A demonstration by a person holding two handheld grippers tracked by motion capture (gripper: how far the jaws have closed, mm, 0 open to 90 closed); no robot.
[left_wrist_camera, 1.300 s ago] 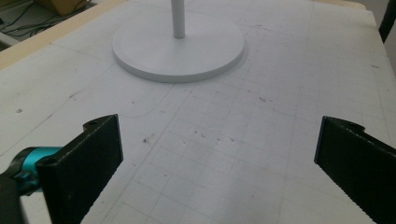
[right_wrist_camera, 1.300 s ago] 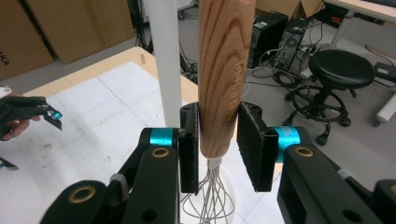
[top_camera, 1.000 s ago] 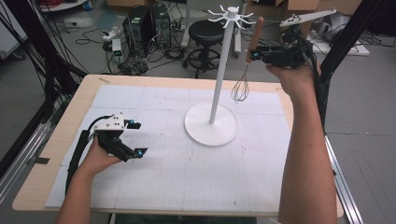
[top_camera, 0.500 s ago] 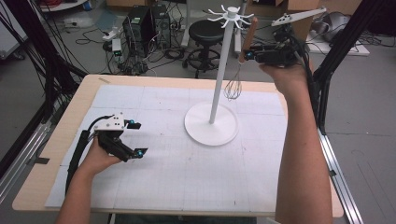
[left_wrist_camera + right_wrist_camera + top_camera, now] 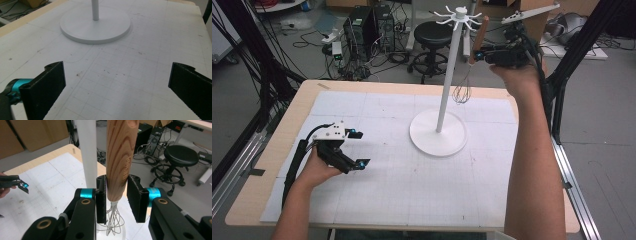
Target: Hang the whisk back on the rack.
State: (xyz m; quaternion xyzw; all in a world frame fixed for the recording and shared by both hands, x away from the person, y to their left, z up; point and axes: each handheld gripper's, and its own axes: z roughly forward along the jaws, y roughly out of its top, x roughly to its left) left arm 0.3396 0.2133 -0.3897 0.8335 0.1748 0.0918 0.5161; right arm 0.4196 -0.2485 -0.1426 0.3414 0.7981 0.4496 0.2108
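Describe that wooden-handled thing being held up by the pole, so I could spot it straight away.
Find the tall white stand with a round base on the table. Just right of its pole, near the top, the right hand-held gripper clamps a whisk hanging upright. Its brown wooden handle and thin wire loops below are the only wood and wire among white and black things.

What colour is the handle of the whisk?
Light brown wood with darker grain, on the whisk handle; clearest in the right gripper view.

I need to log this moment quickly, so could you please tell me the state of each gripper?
Left gripper: open, empty, low over the table mat.
Right gripper: shut on the whisk, gripping its wooden handle beside the stand's pole.
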